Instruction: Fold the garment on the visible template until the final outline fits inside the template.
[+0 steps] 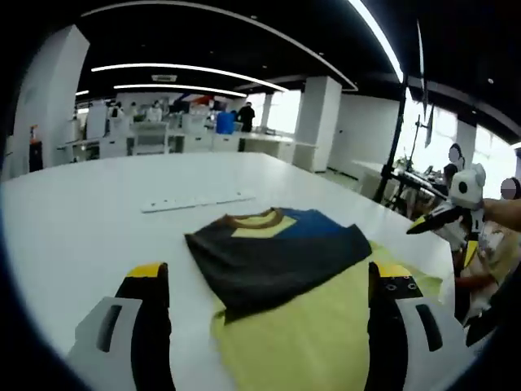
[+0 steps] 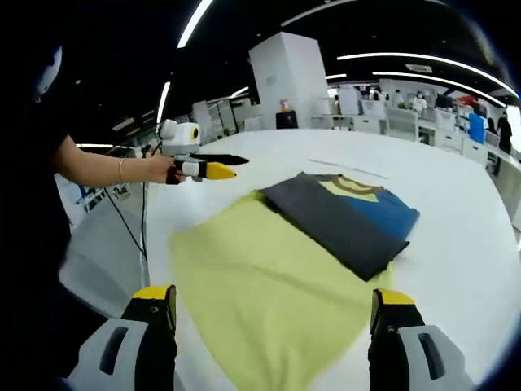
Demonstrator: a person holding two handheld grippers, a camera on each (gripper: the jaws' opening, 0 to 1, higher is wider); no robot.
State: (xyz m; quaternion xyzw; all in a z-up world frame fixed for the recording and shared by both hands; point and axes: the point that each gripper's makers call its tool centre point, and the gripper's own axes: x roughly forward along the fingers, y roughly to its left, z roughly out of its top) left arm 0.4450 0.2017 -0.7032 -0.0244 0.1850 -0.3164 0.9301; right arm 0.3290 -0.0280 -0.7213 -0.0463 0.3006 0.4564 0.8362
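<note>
In the left gripper view, the left gripper (image 1: 269, 314) stood with its jaws apart at the bottom of the frame, gripping nothing. The folded garment (image 1: 277, 257), dark with a blue part and a yellow collar panel, lay at centre on the yellow template (image 1: 317, 334), atop the white table (image 1: 98, 204). The right gripper (image 1: 444, 216) showed at right.

In the right gripper view, the right gripper (image 2: 273, 326) stood jaws apart and empty at the bottom. The garment (image 2: 346, 216) lay right of centre, over the template's (image 2: 252, 285) upper right. The left gripper (image 2: 203, 167), its jaws close together, hung upper left above the table (image 2: 456, 244)
</note>
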